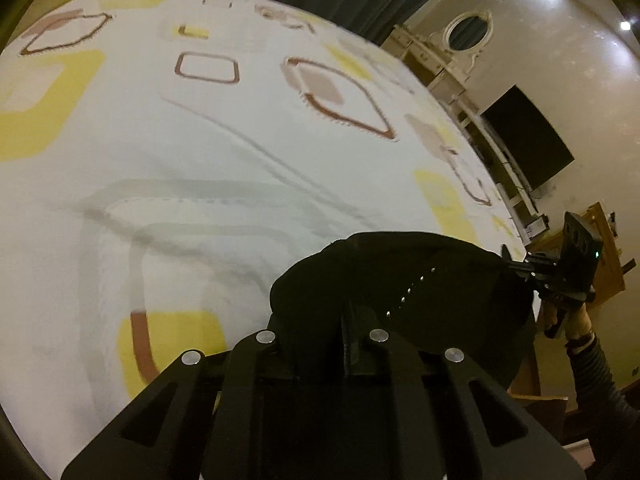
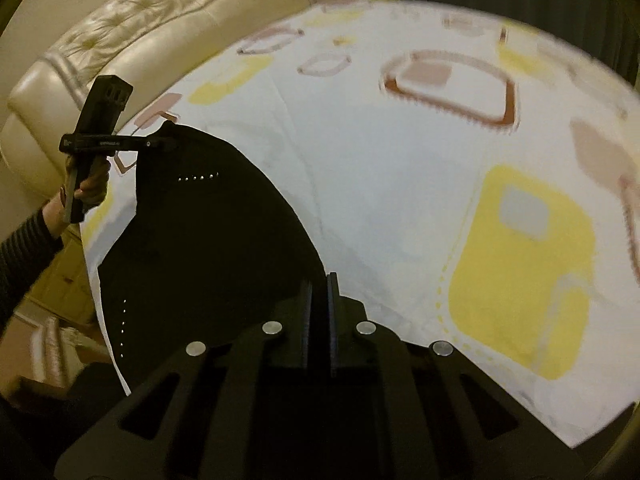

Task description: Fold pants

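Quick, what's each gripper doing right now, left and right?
Left gripper: jaws closed on the black pants.
Right gripper: jaws closed on the same pants, at another edge.

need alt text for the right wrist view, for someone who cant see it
The right gripper, shut on an edge of the black pants, holds them over a bed sheet printed with yellow and brown squares. At left, the left gripper pinches another corner of the pants, with a cream tufted headboard behind.

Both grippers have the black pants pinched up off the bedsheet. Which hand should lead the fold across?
Neither clearly. The left gripper and the right gripper are each shut on an edge of the pants, held taut between them above the bedsheet. They probably must move together.
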Demonstrator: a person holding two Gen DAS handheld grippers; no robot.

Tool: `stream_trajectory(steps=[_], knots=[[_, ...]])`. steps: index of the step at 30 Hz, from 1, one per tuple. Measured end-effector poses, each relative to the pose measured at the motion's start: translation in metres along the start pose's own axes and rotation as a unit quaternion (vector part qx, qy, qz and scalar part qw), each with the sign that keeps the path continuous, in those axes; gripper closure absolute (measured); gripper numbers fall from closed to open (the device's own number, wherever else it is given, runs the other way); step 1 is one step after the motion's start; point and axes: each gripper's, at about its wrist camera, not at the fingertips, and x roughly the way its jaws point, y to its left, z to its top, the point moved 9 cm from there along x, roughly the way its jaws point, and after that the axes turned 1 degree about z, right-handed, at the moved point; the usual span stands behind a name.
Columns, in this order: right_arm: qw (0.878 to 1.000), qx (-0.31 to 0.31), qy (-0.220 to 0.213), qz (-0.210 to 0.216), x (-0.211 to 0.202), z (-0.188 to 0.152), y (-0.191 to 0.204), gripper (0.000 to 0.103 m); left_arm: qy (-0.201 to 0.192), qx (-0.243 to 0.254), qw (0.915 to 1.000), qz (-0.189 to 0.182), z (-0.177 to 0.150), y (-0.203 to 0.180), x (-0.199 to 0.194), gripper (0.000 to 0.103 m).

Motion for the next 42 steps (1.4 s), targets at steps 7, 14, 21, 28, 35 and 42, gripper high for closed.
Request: stream_trajectory(steps=[7,14,21,28,35,42], knots=[[0.997,-0.063,-0.028,-0.025,-0.036,-0.054,0.076,0.097,-0.016,-0.005,0.9998,-0.008,-0.061,-0.019,-0.046,0.090],[0.995,-0.088,0.007,-0.048,-0.019,-0.130,0.118,0.097,-0.009,-0.026,0.9996,0.000,-0.138,-0.022,-0.053,0.090],[0.996,-0.051,0.031,-0.060,0.001,-0.174,0.124,0.091,-0.017,-0.060,0.9980,-0.008,-0.170,-0.016,-0.050,0.076],[0.997,0.068,-0.016,-0.021,-0.042,-0.190,0.116,0.044,-0.061,-0.147,0.9860,-0.050,-0.200,-0.011,-0.091,0.038],[0.966,0.236,-0.069,0.076,-0.067,-0.203,0.091,0.043,-0.070,-0.224,0.9680,-0.090,-0.214,-0.015,-0.083,0.033],[0.922,0.360,-0.094,0.109,-0.071,-0.219,0.064,0.043,-0.082,-0.263,0.9590,-0.067,-0.206,-0.007,-0.075,0.033]])
